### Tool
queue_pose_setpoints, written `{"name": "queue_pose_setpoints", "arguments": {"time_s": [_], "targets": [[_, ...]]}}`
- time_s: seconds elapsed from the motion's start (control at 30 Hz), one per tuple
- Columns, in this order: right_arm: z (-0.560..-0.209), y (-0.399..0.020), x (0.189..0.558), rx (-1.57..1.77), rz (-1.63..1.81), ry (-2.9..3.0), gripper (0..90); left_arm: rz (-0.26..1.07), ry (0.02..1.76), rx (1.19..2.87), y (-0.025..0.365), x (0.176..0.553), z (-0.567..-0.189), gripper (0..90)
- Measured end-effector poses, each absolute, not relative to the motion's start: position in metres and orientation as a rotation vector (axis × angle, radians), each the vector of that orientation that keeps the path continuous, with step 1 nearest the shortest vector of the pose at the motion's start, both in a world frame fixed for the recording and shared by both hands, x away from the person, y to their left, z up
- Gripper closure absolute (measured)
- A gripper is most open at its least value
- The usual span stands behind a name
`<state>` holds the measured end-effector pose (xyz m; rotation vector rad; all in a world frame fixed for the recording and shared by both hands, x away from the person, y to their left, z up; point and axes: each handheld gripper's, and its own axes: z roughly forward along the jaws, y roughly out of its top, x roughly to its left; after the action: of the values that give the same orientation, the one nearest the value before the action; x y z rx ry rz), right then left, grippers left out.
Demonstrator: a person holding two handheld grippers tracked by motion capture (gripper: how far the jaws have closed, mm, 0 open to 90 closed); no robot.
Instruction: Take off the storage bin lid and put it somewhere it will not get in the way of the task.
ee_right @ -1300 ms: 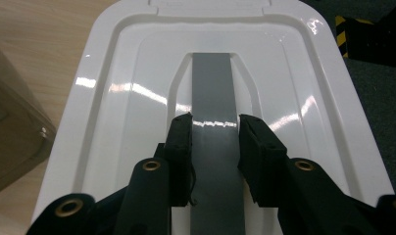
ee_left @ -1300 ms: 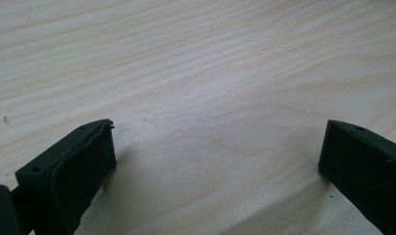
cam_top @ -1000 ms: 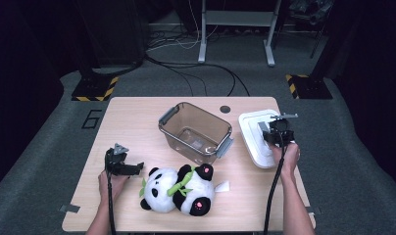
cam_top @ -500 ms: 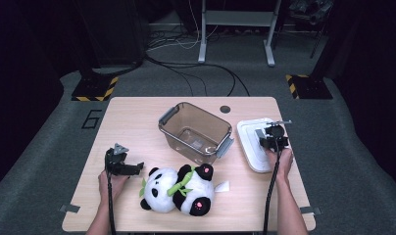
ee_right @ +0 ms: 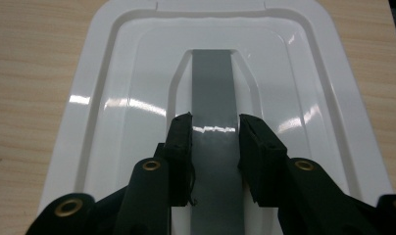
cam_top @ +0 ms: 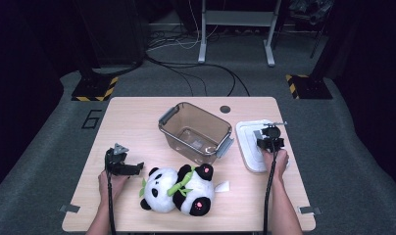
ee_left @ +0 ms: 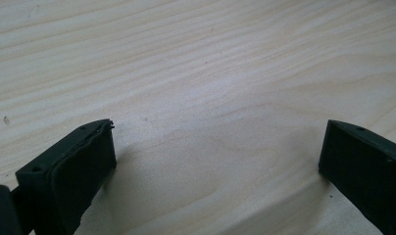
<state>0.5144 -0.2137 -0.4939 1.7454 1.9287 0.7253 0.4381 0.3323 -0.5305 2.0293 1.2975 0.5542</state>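
Left gripper (cam_top: 129, 169) sits low on the table (cam_top: 137, 122) with jaws wide apart, pandas (cam_top: 179, 188) just right of it. Clear bin (cam_top: 196, 128) mid-table. Right gripper (ee_right: 214, 142) has its jaws clamped on the grey handle (ee_right: 211, 88) of the white lid (cam_top: 250, 147).

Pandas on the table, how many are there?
2. One panda lies on the left, nearer the left gripper. The other panda lies pressed against its right side, in front of the clear box. None seem hidden.

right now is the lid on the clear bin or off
Off. The white lid lies flat on the table right of the open bin.
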Motion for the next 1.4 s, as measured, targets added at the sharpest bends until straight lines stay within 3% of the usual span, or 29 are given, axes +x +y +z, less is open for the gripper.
{"name": "queue_pose_setpoints", "arguments": {"time_s": [0.3,0.4,0.43,0.47,0.57,0.7,1.03,1.4], "targets": [[-0.497,-0.213,0.515,1.77,0.751,1.913,64.6,0.555,1.3,2.028,0.332,0.438,-0.53,0.0],[-0.496,-0.216,0.514,1.764,0.759,1.905,50.0,0.555,1.3,2.027,0.332,0.438,-0.53,0.0],[-0.496,-0.216,0.514,1.764,0.759,1.905,50.0,0.555,1.3,2.027,0.332,0.438,-0.53,0.0],[-0.493,-0.217,0.512,1.753,0.791,1.897,40.2,0.554,1.297,2.03,0.332,0.438,-0.53,0.0],[-0.485,-0.217,0.507,1.735,0.839,1.891,27.8,0.555,1.3,2.027,0.332,0.438,-0.53,0.0],[-0.474,-0.214,0.495,1.651,0.892,1.918,16.5,0.555,1.3,2.028,0.332,0.438,-0.53,0.0],[-0.458,-0.209,0.456,1.555,0.986,1.955,6.1,0.555,1.3,2.028,0.332,0.438,-0.53,0.0],[-0.47,-0.201,0.409,1.491,1.006,1.998,0.9,0.555,1.296,2.028,0.332,0.438,-0.531,0.1]]}}
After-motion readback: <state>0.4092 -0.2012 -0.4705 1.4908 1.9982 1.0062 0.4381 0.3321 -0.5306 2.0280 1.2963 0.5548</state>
